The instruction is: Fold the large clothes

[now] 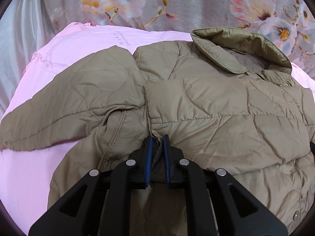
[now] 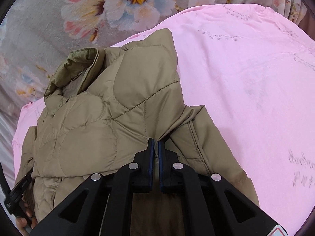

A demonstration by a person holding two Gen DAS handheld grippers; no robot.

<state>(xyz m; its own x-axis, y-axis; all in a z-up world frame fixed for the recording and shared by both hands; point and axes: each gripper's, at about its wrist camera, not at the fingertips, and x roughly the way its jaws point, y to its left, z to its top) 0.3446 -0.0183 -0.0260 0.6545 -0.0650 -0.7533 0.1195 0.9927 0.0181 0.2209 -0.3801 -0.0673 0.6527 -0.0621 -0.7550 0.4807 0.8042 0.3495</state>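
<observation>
A tan quilted jacket (image 1: 206,106) lies on a pink sheet (image 1: 29,167), its collar (image 1: 242,53) at the far end. One sleeve (image 1: 69,106) stretches out to the left. My left gripper (image 1: 157,139) is shut on a fold of the jacket at its side seam. In the right wrist view the same jacket (image 2: 94,133) shows with its collar (image 2: 72,72) at the upper left. My right gripper (image 2: 156,143) is shut on a fold of the jacket at its near right side. The left gripper's body and the hand holding it show at the lower left edge (image 2: 17,200).
A grey blanket with large pink and white flowers (image 1: 177,2) lies beyond the pink sheet and also shows in the right wrist view (image 2: 78,13). White fabric (image 1: 17,39) hangs at the far left. Bare pink sheet (image 2: 256,98) spreads to the right of the jacket.
</observation>
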